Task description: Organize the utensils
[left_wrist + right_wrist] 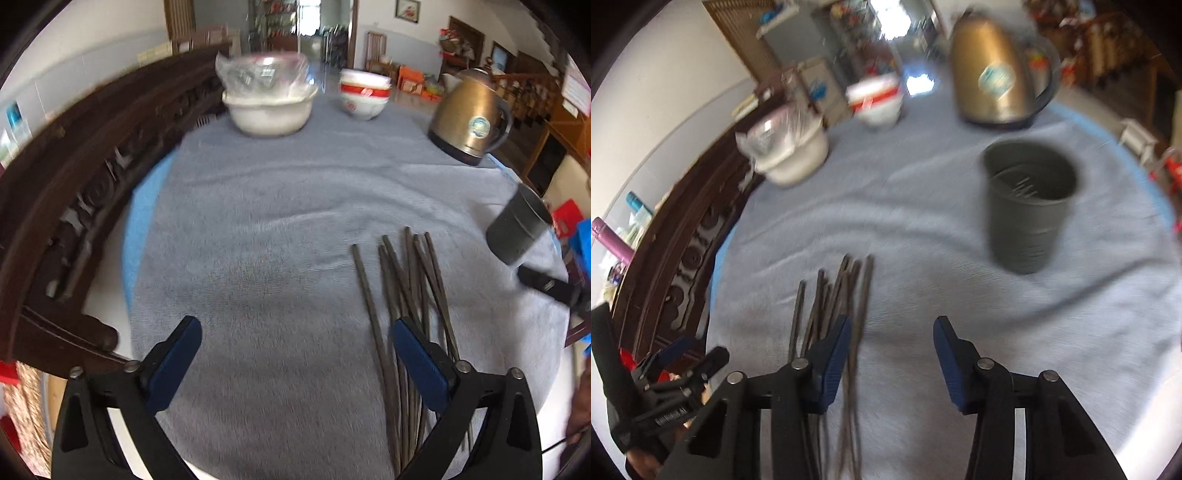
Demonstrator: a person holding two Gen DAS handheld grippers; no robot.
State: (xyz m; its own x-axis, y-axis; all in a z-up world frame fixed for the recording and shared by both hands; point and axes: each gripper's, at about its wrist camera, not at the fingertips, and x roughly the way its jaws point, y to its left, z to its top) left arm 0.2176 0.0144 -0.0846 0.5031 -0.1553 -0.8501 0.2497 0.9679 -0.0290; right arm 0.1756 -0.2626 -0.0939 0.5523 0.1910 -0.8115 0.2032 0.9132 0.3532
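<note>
Several dark chopsticks [402, 280] lie in a loose bundle on the grey cloth [277, 221]. My left gripper [295, 326] stands open just above the cloth, its right finger over the bundle's near ends and nothing between the pads. A dark grey cup [517, 229] stands to the right of the bundle. In the right wrist view the chopsticks [842, 291] run under the left finger of my right gripper [893, 323], which is open with one or two sticks in the gap, pads not pressing. The cup [1027, 206] stands upright ahead to the right, holding nothing I can make out.
A gold kettle [469, 118] stands at the far right. A red-banded bowl stack [364, 96] and a white basin [269, 110] with a plastic bag in it stand at the back. Carved dark wood [74, 206] borders the left edge.
</note>
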